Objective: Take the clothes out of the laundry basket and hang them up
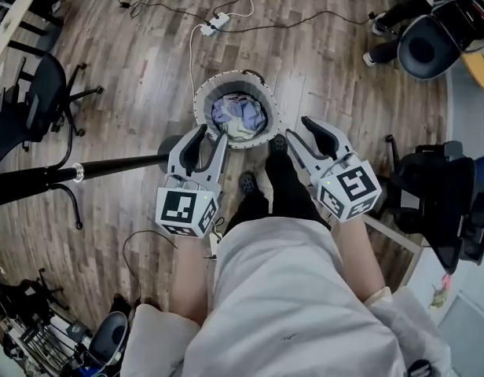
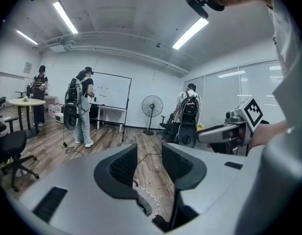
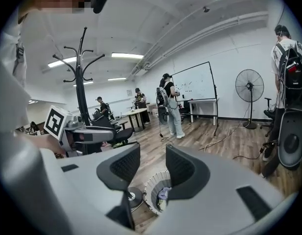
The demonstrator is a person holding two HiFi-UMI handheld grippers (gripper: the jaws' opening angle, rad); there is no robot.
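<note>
Laundry basket (image 1: 201, 105) on wood floor (image 1: 148, 61), clothes (image 1: 238, 116) heaped inside. Left tool (image 1: 213, 134) and right tool (image 1: 295, 129) hang over its near rim (one each side), jaws apart, gripping nothing.

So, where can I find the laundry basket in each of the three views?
Head view: laundry basket at upper centre.
Left gripper view: not clearly in it; a curved dotted edge at bottom centre may be its rim.
Right gripper view: laundry basket at low centre, on the floor.
Shared landmark: the standing fan, in both gripper views; the coat stand, in the head and right gripper views.
</note>
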